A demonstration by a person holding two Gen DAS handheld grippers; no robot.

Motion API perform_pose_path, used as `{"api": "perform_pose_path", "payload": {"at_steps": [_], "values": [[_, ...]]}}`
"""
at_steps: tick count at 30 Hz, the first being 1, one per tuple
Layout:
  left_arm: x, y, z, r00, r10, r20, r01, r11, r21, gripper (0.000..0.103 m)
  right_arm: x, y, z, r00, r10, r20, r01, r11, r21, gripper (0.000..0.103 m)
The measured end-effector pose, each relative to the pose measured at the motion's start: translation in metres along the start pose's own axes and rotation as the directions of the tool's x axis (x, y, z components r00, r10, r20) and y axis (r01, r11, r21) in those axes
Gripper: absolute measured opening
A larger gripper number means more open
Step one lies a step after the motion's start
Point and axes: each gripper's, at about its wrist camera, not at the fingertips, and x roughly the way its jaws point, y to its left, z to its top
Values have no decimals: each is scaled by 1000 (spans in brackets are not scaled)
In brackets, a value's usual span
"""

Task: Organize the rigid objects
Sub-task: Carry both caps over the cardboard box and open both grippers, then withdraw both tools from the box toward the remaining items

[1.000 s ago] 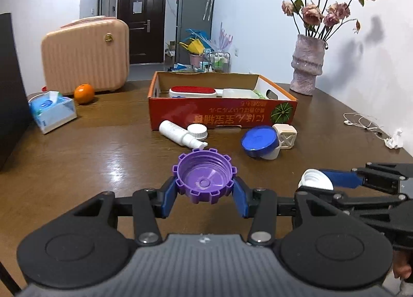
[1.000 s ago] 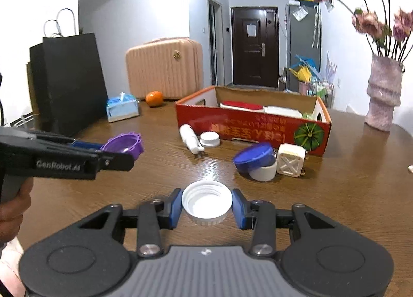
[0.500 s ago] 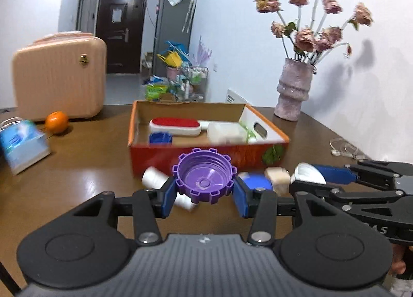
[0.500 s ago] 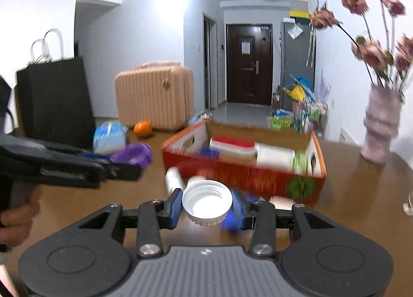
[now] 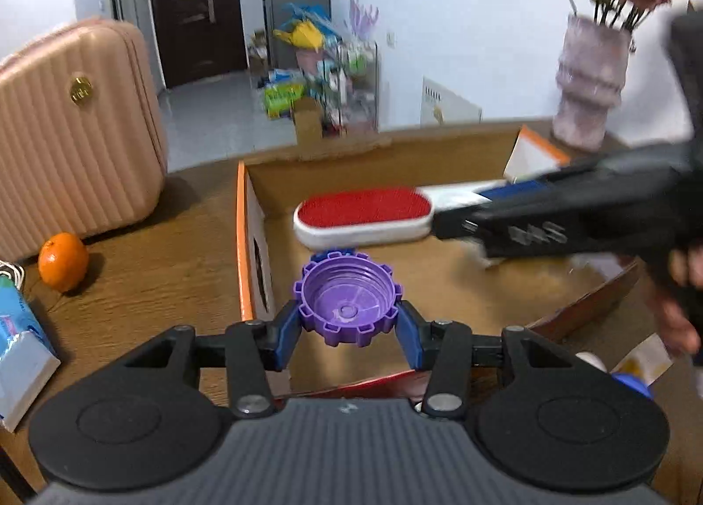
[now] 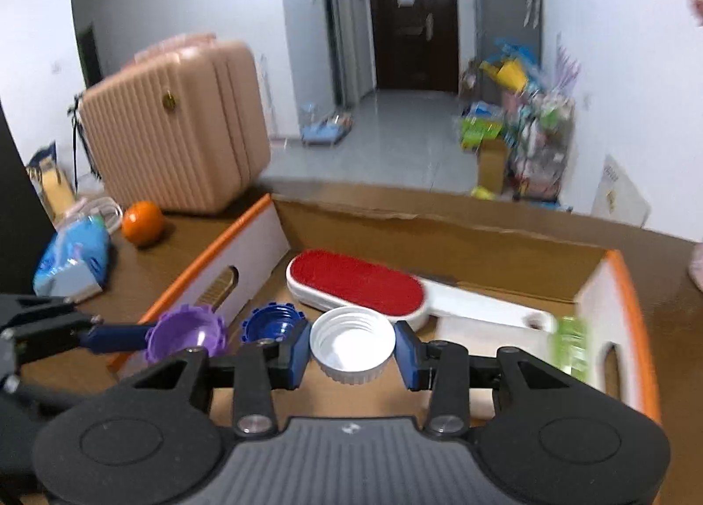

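My left gripper [image 5: 349, 320] is shut on a purple ridged cap [image 5: 347, 302] and holds it above the left end of the orange cardboard box [image 5: 244, 241]. My right gripper [image 6: 353, 349] is shut on a white screw cap [image 6: 351, 342], held over the box's inside [image 6: 439, 241]. The purple cap also shows in the right wrist view [image 6: 186, 331] at the box's left wall. In the box lie a red and white lint brush [image 6: 356, 285], a small blue cap [image 6: 270, 322] and a white carton [image 6: 505, 329].
A pink suitcase [image 5: 74, 127], an orange [image 5: 62, 261] and a blue tissue pack [image 5: 17, 342] stand on the wooden table left of the box. A vase with dried roses [image 5: 588, 79] stands behind the box on the right. A blue lid [image 5: 630, 384] lies in front of the box.
Both grippers have moved forward from in front of the box to above its inside, each still holding its cap. The right gripper now crosses the left wrist view over the box.
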Motion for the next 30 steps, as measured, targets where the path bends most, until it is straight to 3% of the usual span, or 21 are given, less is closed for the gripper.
{"api": "perform_pose_path", "payload": {"at_steps": [6,8,13,19,26,30], "values": [[19,12,-4,999,4,-51,-3,1000,24,50,44,6,9,997,6,-73,-6,1000,3,40],[19,12,-4,999,-3,-49,5,999,37,58,49,8,8,997,7,-82,-7,1000,0,43],[16,12,0,999,-21,-45,22,1000,22,58,37,5,5,998,5,-61,-4,1000,12,45],[-16,18,5,1000,-6,10,7,999,-35,66,-34,-9,2,1000,-23,6,23,1000,-7,47],[-101,10,-11,989,53,141,-43,996,-76,70,-145,-25,-31,989,-102,110,106,994,-24,49],[-149,-2,-21,978,63,199,-45,994,-96,73,-192,-22,-51,981,-106,160,108,994,-3,51]]}}
